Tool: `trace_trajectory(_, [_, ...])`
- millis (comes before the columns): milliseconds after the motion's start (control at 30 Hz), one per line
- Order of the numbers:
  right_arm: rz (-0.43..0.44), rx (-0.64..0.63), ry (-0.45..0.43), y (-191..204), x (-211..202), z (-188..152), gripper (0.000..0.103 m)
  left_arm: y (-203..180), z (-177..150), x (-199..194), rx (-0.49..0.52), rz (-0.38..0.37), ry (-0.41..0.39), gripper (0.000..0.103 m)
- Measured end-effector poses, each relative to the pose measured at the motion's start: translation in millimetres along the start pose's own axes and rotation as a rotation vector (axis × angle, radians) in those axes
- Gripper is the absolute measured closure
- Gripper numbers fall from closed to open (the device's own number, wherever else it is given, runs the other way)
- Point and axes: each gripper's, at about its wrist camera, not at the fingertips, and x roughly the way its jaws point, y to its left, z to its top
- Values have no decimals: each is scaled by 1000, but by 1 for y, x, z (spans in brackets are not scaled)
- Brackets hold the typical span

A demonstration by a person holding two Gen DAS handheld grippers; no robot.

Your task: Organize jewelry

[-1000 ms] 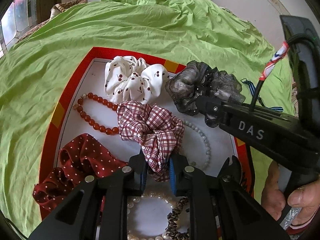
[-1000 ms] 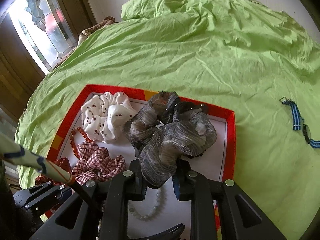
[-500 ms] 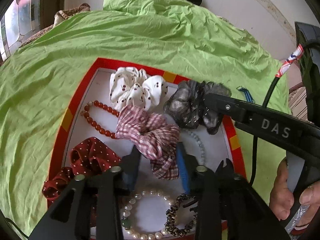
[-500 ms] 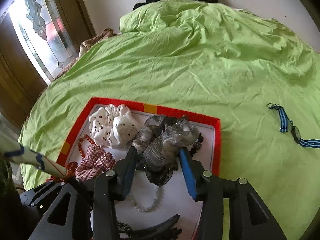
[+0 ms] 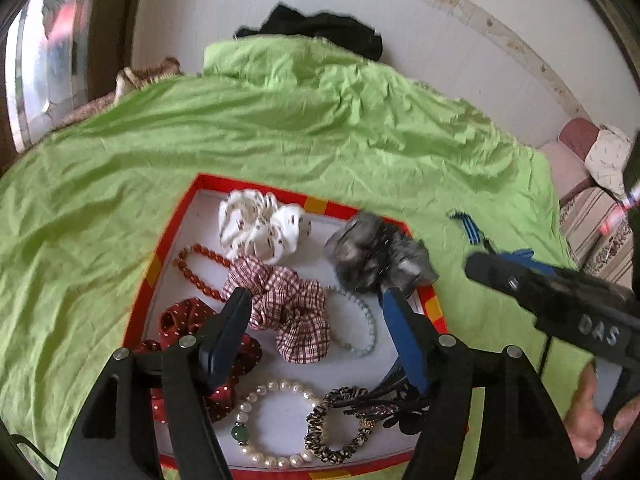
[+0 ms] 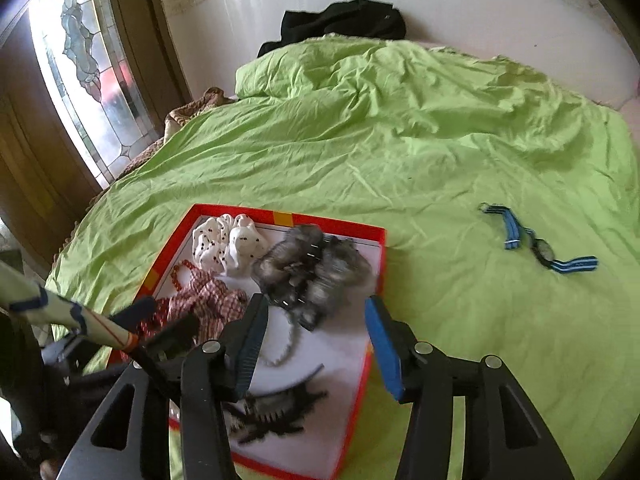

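Observation:
A red-rimmed white tray [image 5: 160, 256] [image 6: 378, 264] lies on the green bedsheet. In it lie a checked scrunchie [image 5: 288, 312] [image 6: 208, 300], a grey scrunchie [image 5: 376, 256] [image 6: 312, 276], a white spotted scrunchie [image 5: 260, 228] [image 6: 228, 244], a red dotted scrunchie [image 5: 180, 324], a red bead string [image 5: 200, 272], a pearl bracelet [image 5: 272, 424], a pale bead bracelet [image 5: 368, 328], a leopard hair tie [image 5: 332, 424] and a black hair claw [image 6: 272, 404]. My left gripper [image 5: 316, 304] is open and empty above the checked scrunchie. My right gripper [image 6: 316, 312] is open and empty just behind the grey scrunchie.
A blue striped watch [image 6: 536, 244] [image 5: 468, 228] lies on the sheet to the right of the tray. Black clothing [image 6: 344, 20] sits at the bed's far end by the white wall. A stained-glass window [image 6: 80, 64] is on the left. A sofa [image 5: 588, 184] stands at the right.
Both grippers let go of their scrunchies, opened wide and pulled back and up. The checked and grey scrunchies now lie in the tray.

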Motion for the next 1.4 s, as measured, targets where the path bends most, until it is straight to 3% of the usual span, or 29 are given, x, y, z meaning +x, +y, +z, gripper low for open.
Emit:
trace_trajectory(133, [2, 16, -25, -12, -28, -17, 46, -3, -2, -26, -11, 84, -138, 28])
trace_trajectory(200, [2, 27, -31, -18, -40, -26, 46, -7, -5, -45, -10, 175, -239, 23])
trace_trajectory(267, [7, 41, -39, -24, -53, -39, 45, -11, -10, -69, -16, 288, -368, 10])
trace_trajectory(367, [8, 63, -50, -35, -71, -61, 44, -15, -19, -100, -31, 394, -508, 0])
trace_trajectory(433, [15, 77, -59, -41, -80, -72, 43, -18, -30, -121, -28, 462, -562, 0])
trace_trajectory(500, [13, 96, -65, -47, -87, -85, 41, -18, -42, -140, -28, 494, -563, 0])
trace_trajectory(667, [21, 140, -50, -55, -91, -111, 41, -13, -61, -171, -51, 540, -455, 0])
trace_trajectory(767, [23, 125, -60, -49, -98, -127, 41, -15, -69, -189, -53, 570, -440, 0])
trace_trajectory(1000, [-5, 57, -111, -35, -117, -154, 37, -36, -87, -216, -17, 499, -431, 0])
trace_trajectory(1267, [11, 16, -111, -23, -128, -173, 34, -64, -95, -214, 21, 482, -423, 0])
trace_trajectory(1400, [2, 9, -108, -17, -130, -181, 33, -69, -101, -205, 2, 453, -373, 0])
